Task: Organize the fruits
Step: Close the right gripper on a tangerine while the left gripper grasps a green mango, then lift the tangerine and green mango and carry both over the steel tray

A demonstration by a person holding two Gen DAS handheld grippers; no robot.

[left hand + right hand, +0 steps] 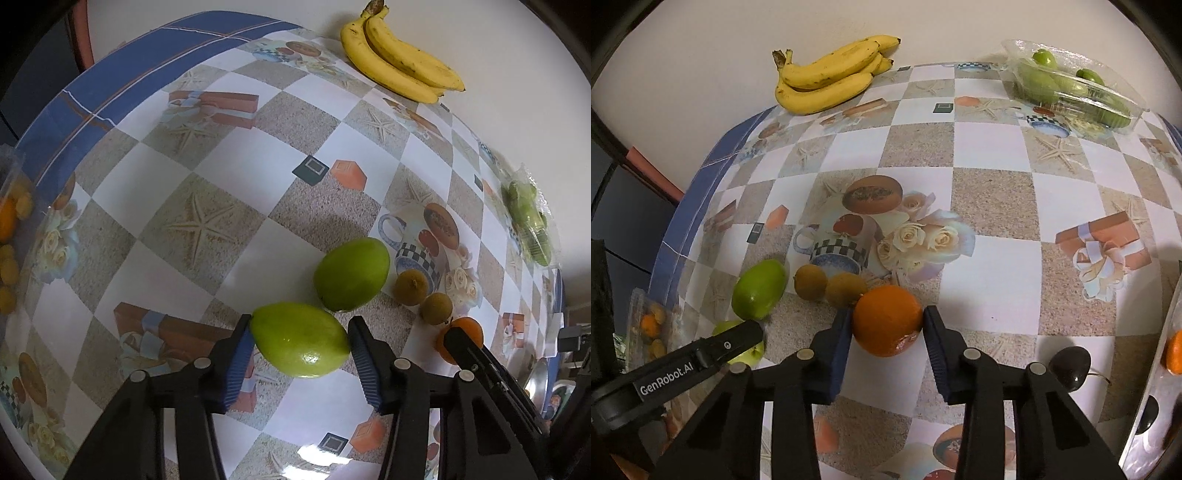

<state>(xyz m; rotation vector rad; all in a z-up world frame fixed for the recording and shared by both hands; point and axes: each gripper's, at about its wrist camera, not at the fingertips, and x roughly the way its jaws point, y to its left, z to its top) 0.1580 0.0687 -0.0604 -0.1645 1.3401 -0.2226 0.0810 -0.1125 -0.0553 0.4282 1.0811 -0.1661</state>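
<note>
In the left wrist view, the left gripper (301,345) fills the bottom of the frame, its two black arms ending in ribbed blue pads (240,363). The jaws are closed onto a smooth green oval fruit (301,339), with a pad touching each end of it. Just above it, at centre right, lies a second green oval fruit (351,274), and the two look to be touching or nearly so. To the right of that are two small brownish round fruits (412,287) side by side. A bunch of yellow bananas (399,59) lies at the top right, at the far edge of the checked, picture-printed tablecloth (221,184). A clear plastic tray of green fruits (530,221) sits at the right edge.

In the right wrist view, the right gripper (888,330) rises from the bottom centre. Its blue pads press against both sides of a round orange fruit (886,319), which sits at lower centre just right of the small brown fruits. The other gripper's black arm, marked "GenRobot.AI", crosses the lower left. At the far left edge is a clear container of small orange and yellow fruits (650,325). A dark round fruit with a thin stem (1071,365) lies at lower right, beside a shiny metal tray rim (1156,369).
</note>
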